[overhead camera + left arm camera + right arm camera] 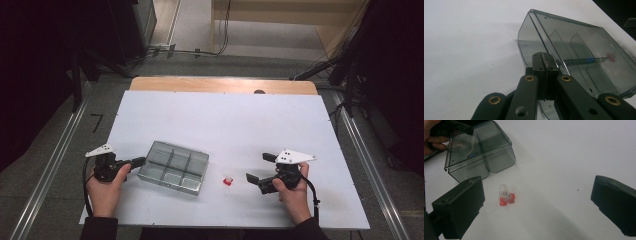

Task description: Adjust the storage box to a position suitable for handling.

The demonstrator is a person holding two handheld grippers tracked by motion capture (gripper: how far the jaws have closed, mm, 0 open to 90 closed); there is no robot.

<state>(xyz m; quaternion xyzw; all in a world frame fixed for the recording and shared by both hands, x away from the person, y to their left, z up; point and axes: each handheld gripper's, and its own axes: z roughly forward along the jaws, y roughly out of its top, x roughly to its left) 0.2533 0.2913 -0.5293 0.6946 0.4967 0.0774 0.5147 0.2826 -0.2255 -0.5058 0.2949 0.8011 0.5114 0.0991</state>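
Observation:
A clear grey compartment box (174, 166) lies on the white table (225, 120), left of centre. My left gripper (141, 160) is shut on the box's left wall; in the left gripper view the black jaws (544, 62) pinch the thin rim of the box (584, 47). A small red and clear piece (228, 180) lies on the table between the box and my right gripper (258, 167). The right gripper (536, 205) stands wide open, apart from the piece (506, 196), which lies just ahead of its left jaw. The box (481, 152) sits beyond.
The table's front edge runs just behind both hands. A wooden strip (222, 85) borders the far edge. Metal rails (55, 160) flank the table on the floor. The other hand (432, 142) holds the left gripper (451, 130) at the box's far corner.

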